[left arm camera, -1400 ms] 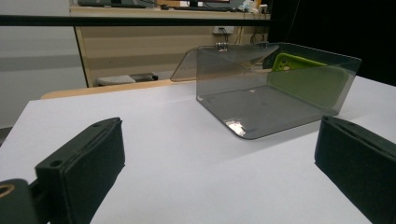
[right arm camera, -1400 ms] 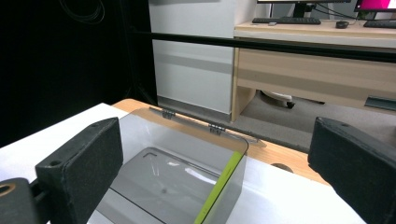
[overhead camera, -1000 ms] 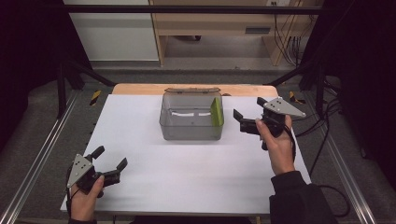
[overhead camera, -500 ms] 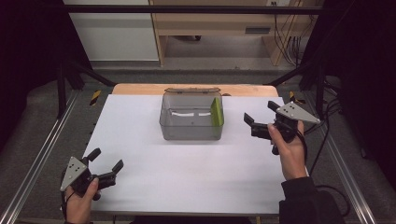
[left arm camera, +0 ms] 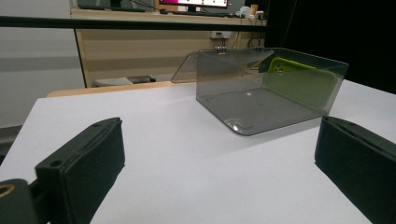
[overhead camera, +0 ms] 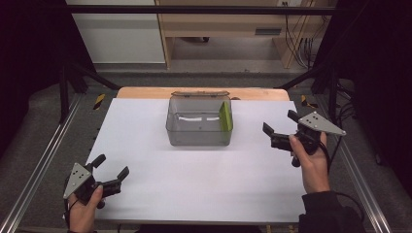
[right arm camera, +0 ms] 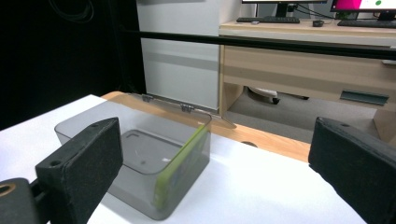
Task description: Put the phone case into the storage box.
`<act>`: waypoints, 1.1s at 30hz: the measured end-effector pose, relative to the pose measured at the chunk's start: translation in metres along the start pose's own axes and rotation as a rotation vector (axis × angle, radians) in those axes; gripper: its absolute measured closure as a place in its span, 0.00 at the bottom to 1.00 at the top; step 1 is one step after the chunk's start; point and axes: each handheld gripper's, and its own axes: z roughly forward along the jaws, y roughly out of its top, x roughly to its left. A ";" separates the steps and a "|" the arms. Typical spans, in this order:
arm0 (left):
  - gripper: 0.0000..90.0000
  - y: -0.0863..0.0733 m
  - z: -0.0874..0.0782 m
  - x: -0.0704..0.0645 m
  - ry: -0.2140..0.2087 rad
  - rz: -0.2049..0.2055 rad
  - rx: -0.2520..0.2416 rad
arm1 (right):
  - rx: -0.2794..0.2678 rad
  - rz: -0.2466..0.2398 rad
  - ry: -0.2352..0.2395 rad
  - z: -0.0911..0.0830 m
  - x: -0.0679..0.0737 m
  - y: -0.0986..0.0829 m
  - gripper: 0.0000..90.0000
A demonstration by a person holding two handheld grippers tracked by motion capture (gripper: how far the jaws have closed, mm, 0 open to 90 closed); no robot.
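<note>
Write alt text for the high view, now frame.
A clear grey box sits open at the far middle of a white table, a green flat item standing against its right wall. The person holds the left gripper open at the near left corner and the right gripper open right of the box, both empty.

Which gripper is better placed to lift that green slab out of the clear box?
Probably right: the right gripper is open beside the box, nearest the green slab. The left gripper sits near the table's front corner.

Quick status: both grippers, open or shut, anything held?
Left gripper: open, holding nothing.
Right gripper: open, holding nothing.
</note>
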 end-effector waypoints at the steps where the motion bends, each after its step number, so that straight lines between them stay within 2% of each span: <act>1: 0.02 0.000 0.000 0.000 0.000 0.000 0.000 | 0.001 -0.001 -0.002 -0.001 -0.001 -0.001 0.04; 16: 0.02 0.000 0.001 -0.001 -0.013 0.007 0.005 | -0.004 -0.012 -0.030 -0.019 -0.010 -0.010 0.03; 33: 0.02 0.000 0.002 -0.001 -0.015 0.014 0.009 | -0.049 -0.017 -0.067 -0.034 -0.019 -0.035 0.03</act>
